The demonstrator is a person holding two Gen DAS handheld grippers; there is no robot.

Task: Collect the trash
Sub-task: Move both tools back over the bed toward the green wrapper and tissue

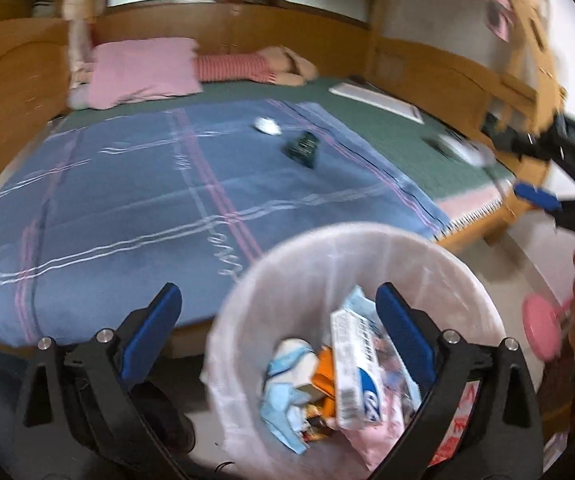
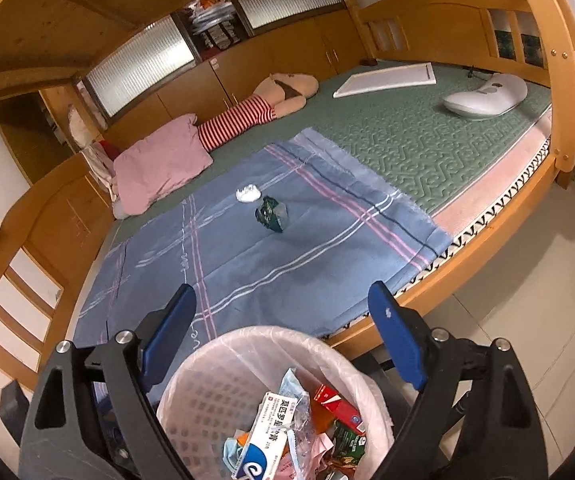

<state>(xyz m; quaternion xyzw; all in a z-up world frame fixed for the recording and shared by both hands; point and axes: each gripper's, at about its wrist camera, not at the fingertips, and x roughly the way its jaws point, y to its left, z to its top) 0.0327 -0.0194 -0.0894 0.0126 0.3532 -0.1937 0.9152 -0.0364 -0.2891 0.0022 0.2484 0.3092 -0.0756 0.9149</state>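
Observation:
A white bin with a clear liner [image 1: 371,240] [image 2: 207,344] stands on the floor at the bed's near edge, holding a white box [image 1: 353,360] [image 2: 263,436], masks and wrappers. My left gripper [image 1: 275,300] is open and empty above the bin. My right gripper [image 2: 281,300] is open and empty above the bin; it also shows at the right of the left wrist view [image 1: 535,196]. A dark green wrapper [image 1: 303,148] [image 2: 271,214] and a white crumpled tissue [image 1: 267,125] [image 2: 248,194] lie on the blue blanket [image 1: 127,200] [image 2: 287,248].
The bed has a wooden frame [image 2: 487,264], a pink pillow [image 2: 159,164], a plush doll [image 2: 271,100], a white board [image 2: 387,80] and a white appliance [image 2: 487,96] on the green mattress. A pink round object [image 1: 543,332] lies on the tiled floor.

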